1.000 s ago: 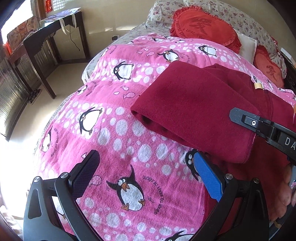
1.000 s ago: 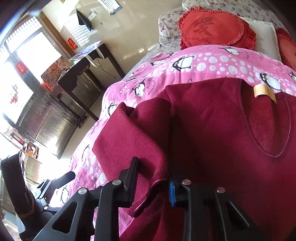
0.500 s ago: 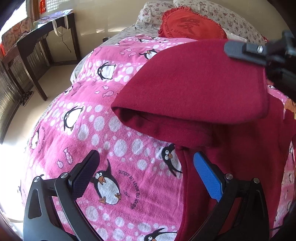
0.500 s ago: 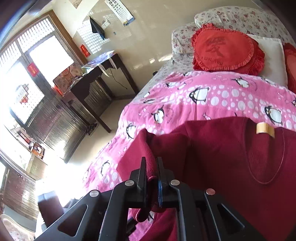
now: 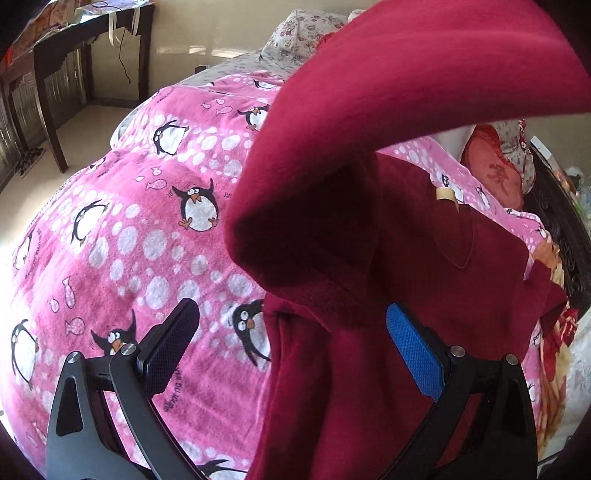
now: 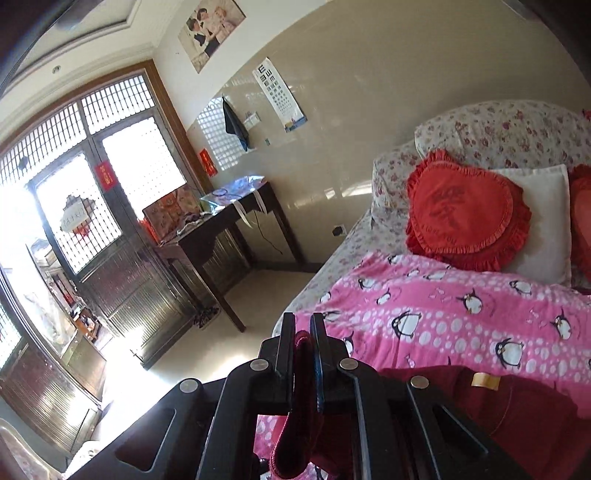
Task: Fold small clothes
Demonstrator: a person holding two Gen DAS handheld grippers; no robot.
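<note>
The right tool pinches a fold of the red sweater, whose raised sleeve hides the far pillows. The left tool is spread above the blanket, its base cut off.

At the left of the right wrist view we see tall lattice doors blazing with daylight, glare pooling on the pale floor. A dark wooden desk stands centre frame against the beige wall, which carries an eye chart and a framed picture near the top.
</note>
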